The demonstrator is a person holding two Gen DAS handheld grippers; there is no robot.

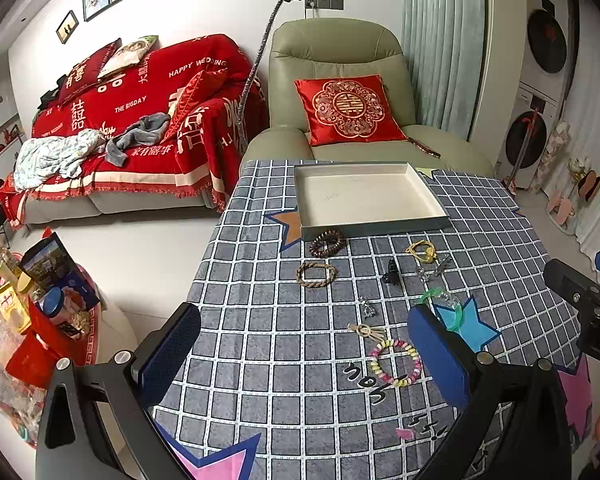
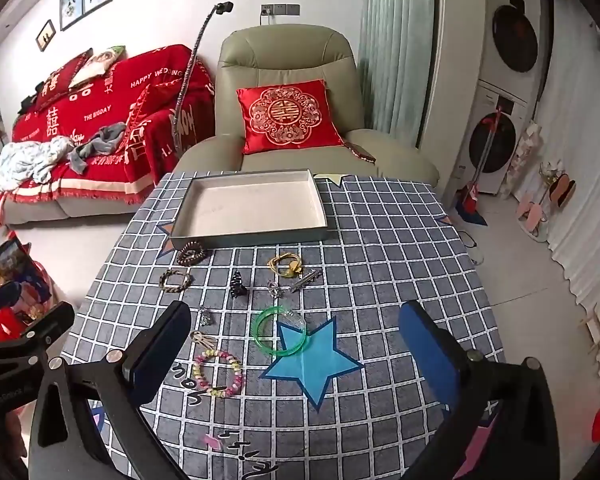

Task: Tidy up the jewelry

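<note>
The tray sits at the far side of the worktop, and it has nothing in it, so the sorting has not started yet, I think. All the jewelry lies on the checked cloth on the near side of the tray, spread out so each piece can be picked up alone. The dark bead bracelet is just in front of the tray's left corner, maybe touching it. The braided bracelet is a bit nearer than that. The gold cord bracelet and the silver clip lie in front of the tray's middle, with the black claw clip beside them. The green bangle lies farther from the tray, resting partly on a blue star in the cloth. The pastel bead bracelet is the farthest from the tray and the closest to the tools. The left tool hangs above the cloth with its fingers spread wide and nothing between them. The right tool is the same, wide apart and holding nothing, with the green bangle and the pastel bracelet showing between its fingers. Both tools point toward the tray, likely because each piece must be lifted and carried that way. The thin little pieces lie flat, so they may be hard to pinch.
</note>
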